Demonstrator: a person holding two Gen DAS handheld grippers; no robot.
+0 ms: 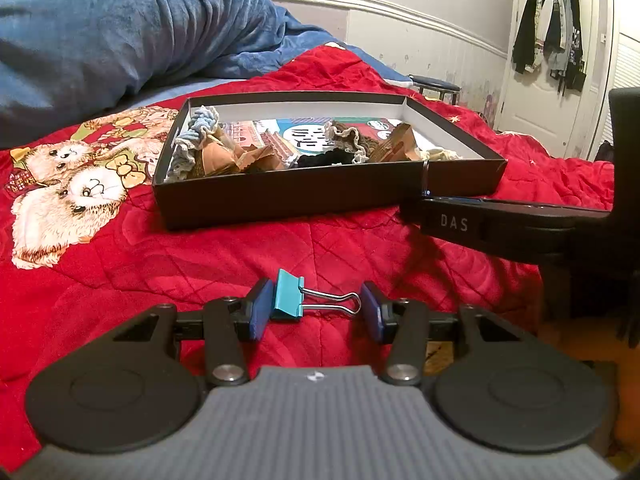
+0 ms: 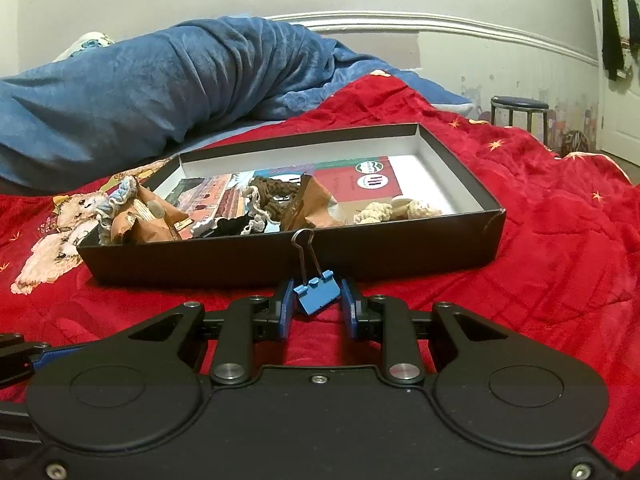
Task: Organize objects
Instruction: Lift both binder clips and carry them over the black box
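A black shallow box (image 1: 280, 196) sits on the red bedspread (image 1: 120, 280), holding brown snack packets (image 1: 224, 158), crocheted pieces and printed cards. It also shows in the right wrist view (image 2: 280, 260). My left gripper (image 1: 314, 310) holds a teal binder clip (image 1: 287, 296) lengthwise between its blue pads, wire handles against the right pad. My right gripper (image 2: 316, 300) is closed on a blue binder clip (image 2: 318, 290), its wire handles (image 2: 306, 252) pointing up in front of the box wall. The right gripper body shows in the left wrist view (image 1: 520, 228).
A rolled blue blanket (image 1: 120, 40) lies behind the box. A dark stool (image 2: 518, 114) stands past the bed's far edge. Clothes (image 1: 550, 28) hang on a white door at the right. Teddy bear prints (image 1: 68, 192) cover the bedspread left of the box.
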